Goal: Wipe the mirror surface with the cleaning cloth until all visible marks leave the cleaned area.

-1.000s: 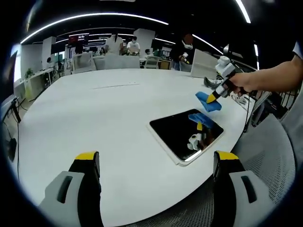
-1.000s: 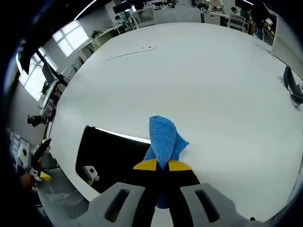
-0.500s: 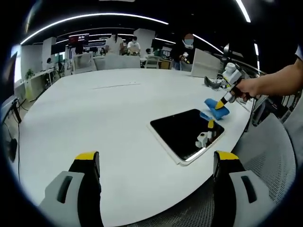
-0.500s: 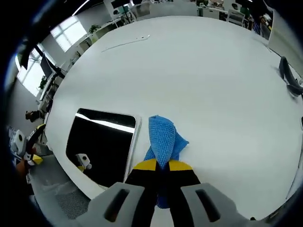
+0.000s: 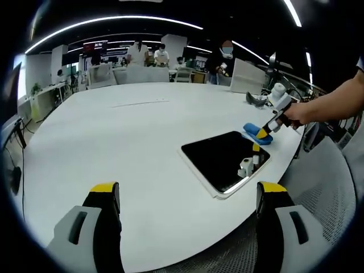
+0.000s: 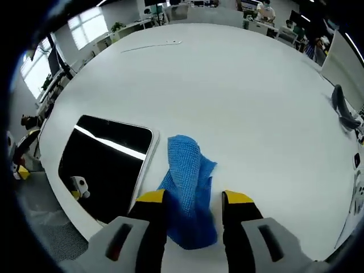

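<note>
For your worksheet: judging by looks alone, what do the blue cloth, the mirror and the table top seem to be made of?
Blue cloth: probably microfibre or knitted fabric; its surface shows a fine waffle-like weave and it lies in soft folds.
Mirror: apparently glass in a thin pale frame; glossy, dark, and it reflects a gripper and a ceiling light.
Table: smooth matt white, perhaps laminate; the exact material cannot be told.

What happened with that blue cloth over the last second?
The right gripper carried the blue knitted cloth off the dark rectangular mirror, set it on the white table beside it, and opened its jaws. The left gripper stayed open; the mirror stayed put.
</note>
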Demonstrator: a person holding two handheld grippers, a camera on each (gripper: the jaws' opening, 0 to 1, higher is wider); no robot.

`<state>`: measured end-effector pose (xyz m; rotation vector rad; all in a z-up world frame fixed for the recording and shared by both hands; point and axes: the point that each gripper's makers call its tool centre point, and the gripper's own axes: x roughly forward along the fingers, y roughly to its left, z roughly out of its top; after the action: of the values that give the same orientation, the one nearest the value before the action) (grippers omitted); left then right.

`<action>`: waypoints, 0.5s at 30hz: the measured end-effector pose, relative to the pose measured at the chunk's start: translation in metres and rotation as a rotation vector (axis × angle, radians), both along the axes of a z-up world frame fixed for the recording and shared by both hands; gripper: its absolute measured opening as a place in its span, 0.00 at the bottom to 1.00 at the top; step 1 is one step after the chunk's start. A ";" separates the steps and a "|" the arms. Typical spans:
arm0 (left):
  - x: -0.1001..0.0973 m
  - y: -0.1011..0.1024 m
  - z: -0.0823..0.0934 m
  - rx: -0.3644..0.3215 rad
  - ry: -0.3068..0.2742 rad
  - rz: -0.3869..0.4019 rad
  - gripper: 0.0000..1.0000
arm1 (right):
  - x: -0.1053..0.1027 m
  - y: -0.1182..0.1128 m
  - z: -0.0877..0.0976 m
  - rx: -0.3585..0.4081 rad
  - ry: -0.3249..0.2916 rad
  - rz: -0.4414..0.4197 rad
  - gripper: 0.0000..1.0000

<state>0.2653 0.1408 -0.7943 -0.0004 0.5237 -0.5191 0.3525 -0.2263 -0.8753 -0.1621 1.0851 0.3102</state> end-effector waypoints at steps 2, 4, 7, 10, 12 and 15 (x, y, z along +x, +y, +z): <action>0.000 0.000 -0.001 0.002 0.004 0.000 0.99 | 0.002 -0.005 0.001 -0.006 -0.008 -0.010 0.42; 0.000 0.001 0.000 -0.001 0.002 0.003 0.99 | 0.001 -0.004 0.003 0.025 -0.010 -0.010 0.44; 0.000 0.001 0.001 -0.006 -0.002 0.009 0.99 | 0.007 -0.003 0.020 0.059 -0.095 0.017 0.48; 0.001 0.001 0.002 -0.015 -0.005 0.012 0.99 | 0.007 -0.005 0.043 0.102 -0.181 0.035 0.58; 0.001 0.001 0.003 -0.017 -0.008 0.013 0.99 | 0.002 -0.007 0.059 0.147 -0.243 0.058 0.62; 0.001 0.001 0.006 -0.026 -0.014 0.016 0.99 | -0.009 -0.011 0.078 0.192 -0.343 0.106 0.69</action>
<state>0.2661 0.1416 -0.7888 -0.0262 0.5033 -0.5101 0.3435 -0.2371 -0.7977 -0.0968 0.7043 0.4622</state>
